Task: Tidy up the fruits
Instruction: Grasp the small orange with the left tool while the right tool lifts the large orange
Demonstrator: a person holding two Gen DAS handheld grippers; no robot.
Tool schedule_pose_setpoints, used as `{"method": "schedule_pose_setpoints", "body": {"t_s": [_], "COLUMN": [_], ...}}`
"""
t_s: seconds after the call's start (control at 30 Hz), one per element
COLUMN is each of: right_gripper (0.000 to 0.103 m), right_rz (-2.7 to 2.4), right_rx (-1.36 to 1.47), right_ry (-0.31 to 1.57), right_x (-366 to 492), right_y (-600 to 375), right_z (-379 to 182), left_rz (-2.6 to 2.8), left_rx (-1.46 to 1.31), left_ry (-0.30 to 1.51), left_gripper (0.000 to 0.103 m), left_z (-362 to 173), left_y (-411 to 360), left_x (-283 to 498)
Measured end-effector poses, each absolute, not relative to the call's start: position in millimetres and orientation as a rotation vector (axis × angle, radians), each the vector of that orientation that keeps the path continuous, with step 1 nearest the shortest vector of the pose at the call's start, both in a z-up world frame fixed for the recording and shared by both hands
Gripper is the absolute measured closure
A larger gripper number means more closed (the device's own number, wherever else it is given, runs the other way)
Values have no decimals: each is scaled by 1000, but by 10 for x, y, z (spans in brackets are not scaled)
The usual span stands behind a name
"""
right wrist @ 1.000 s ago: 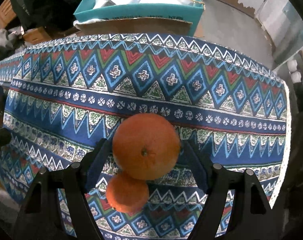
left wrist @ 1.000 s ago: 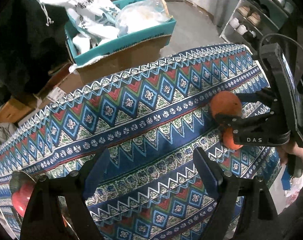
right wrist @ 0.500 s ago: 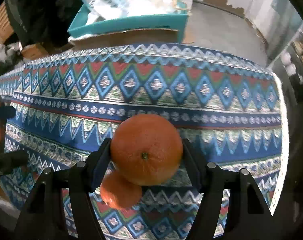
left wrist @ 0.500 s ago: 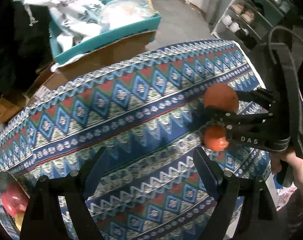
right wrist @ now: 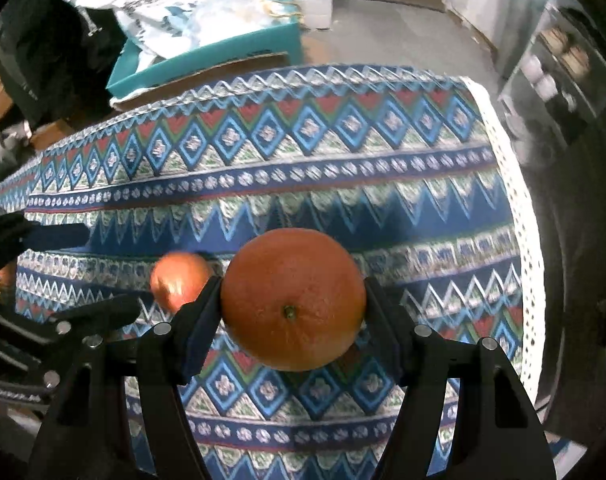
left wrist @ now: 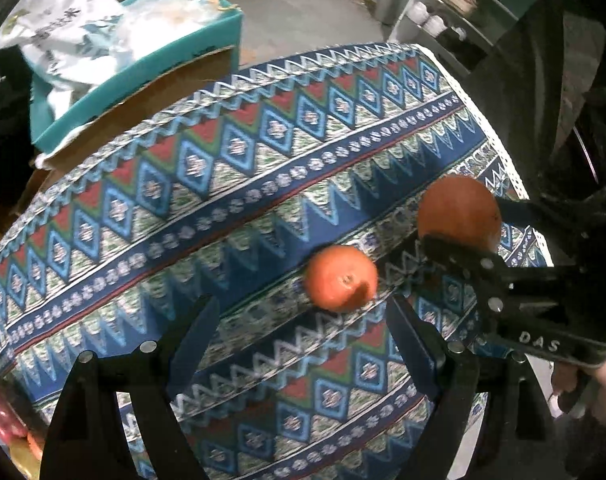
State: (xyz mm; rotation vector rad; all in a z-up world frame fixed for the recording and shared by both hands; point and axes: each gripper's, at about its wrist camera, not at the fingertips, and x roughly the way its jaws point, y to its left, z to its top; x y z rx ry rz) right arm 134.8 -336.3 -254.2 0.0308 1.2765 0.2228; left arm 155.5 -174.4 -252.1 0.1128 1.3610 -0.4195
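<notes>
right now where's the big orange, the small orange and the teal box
big orange (right wrist: 293,300), right wrist view, front skin
small orange (left wrist: 341,278), left wrist view, top face
teal box (left wrist: 143,80), left wrist view, side wall

Table under a patterned blue, red and green cloth (left wrist: 231,184); one small orange (left wrist: 341,278) on it.

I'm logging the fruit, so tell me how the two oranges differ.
The big orange is clamped between the pads of the right tongs and held off the cloth; the small orange lies loose on the patterned tablecloth, gripped by nothing. The big orange is clearly larger than the small orange. The small orange sits just ahead of the open left tongs. Both are round and orange-skinned.
</notes>
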Motion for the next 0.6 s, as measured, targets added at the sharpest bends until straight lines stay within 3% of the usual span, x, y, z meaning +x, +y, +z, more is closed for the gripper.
{"method": "schedule_pose_setpoints", "body": {"t_s": [0.5,0.53,0.6], "right_gripper": [34,34,34], "right_rz": [159,159,158], "right_rx": [89,89,89], "right_ry": [1287,1285,1285], "right_x": [1276,1276,1279], "right_y": [-3714,-3713,-3705], "right_z": [-2633,-2629,-2624], "left_rz": [-439,-444,-452], "left_rx": [164,165,162], "left_ry": [1416,1415,1417], "left_gripper": [17,21,44], "left_z": [-2950,-2972,-3008], "left_y": [-2193,-2204,-2213], "left_x": [1627,1633,1649]}}
